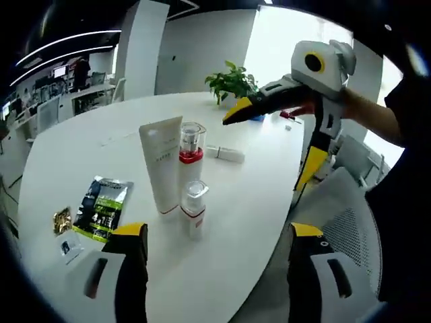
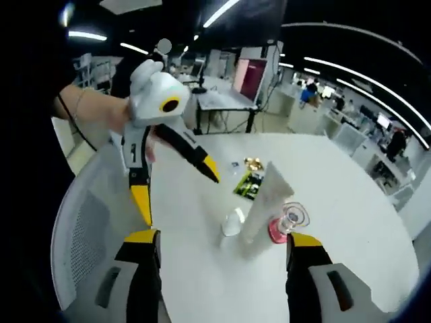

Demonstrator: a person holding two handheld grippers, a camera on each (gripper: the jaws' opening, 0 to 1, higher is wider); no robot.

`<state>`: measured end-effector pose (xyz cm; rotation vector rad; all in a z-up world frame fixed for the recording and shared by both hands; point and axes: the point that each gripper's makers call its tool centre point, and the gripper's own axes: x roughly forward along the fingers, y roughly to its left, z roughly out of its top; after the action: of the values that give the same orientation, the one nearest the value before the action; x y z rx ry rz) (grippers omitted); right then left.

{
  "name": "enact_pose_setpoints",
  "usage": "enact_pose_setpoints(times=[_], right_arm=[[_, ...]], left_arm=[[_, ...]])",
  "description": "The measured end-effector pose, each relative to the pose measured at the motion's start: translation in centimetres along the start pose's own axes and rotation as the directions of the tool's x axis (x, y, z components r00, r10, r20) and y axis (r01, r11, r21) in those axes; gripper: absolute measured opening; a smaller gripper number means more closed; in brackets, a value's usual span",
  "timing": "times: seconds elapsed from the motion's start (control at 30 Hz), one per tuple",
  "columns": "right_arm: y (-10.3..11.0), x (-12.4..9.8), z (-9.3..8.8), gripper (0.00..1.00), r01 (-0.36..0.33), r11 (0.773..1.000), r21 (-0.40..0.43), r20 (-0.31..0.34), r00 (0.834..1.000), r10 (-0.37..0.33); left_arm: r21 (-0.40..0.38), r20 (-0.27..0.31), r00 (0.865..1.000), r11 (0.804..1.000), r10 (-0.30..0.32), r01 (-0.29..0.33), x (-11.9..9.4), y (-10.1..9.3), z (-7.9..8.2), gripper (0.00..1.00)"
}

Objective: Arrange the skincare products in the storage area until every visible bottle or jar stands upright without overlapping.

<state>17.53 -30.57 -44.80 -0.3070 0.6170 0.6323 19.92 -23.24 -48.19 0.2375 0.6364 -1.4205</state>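
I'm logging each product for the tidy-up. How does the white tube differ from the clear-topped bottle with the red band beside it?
The white tube is taller and flat-sided, tapering to a wide crimped top; the red-banded bottle is shorter and round. The tube is opaque white throughout, while the bottle has a clear cap over a red collar. The tube rests on its cap; the bottle stands on its base. Both stand upright, close together on the white table.

My left gripper [image 1: 215, 269] and right gripper [image 2: 222, 269] each have black fingers [image 1: 131, 269] tipped in yellow, with light grey plates set into them. Seen from across, each tool has a white rounded housing with a yellow ring around a dark lens. My sleeve [image 1: 404, 168] is dark.
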Motion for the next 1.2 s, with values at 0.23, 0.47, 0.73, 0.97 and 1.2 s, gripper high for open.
enact_pose_setpoints(times=[0.23, 0.47, 0.73, 0.97, 1.2], right_arm=[[-1.5, -2.0, -1.0, 0.87, 0.074, 0.991, 0.109, 0.095, 0.992, -0.085], [-2.7, -3.8, -2.8, 0.94, 0.116, 0.967, 0.229, 0.163, 0.974, -0.156], [-2.6, -5.4, -5.3, 0.99, 0.144, 0.929, 0.342, 0.191, 0.957, -0.219], [-2.2, -5.9, -7.6, 0.99, 0.194, 0.898, 0.394, 0.171, 0.945, -0.28], [-0.9, -5.3, -9.3, 0.99, 0.191, 0.879, 0.436, 0.162, 0.944, -0.286]], left_arm=[[-0.053, 0.056, 0.998, 0.999, 0.015, -0.012, -1.1, -0.1, 1.1, 0.86], [-0.073, 0.065, 0.997, 0.997, 0.046, -0.041, -2.3, -0.3, 0.9, 0.94], [-0.108, 0.064, 0.994, 0.991, 0.086, -0.079, -4.1, -0.5, -0.8, 0.99], [-0.137, 0.098, 0.984, 0.981, 0.148, -0.134, -5.2, -0.5, -2.3, 0.99], [-0.16, 0.091, 0.982, 0.975, 0.168, -0.152, -5.3, -0.9, -3.6, 0.99]])
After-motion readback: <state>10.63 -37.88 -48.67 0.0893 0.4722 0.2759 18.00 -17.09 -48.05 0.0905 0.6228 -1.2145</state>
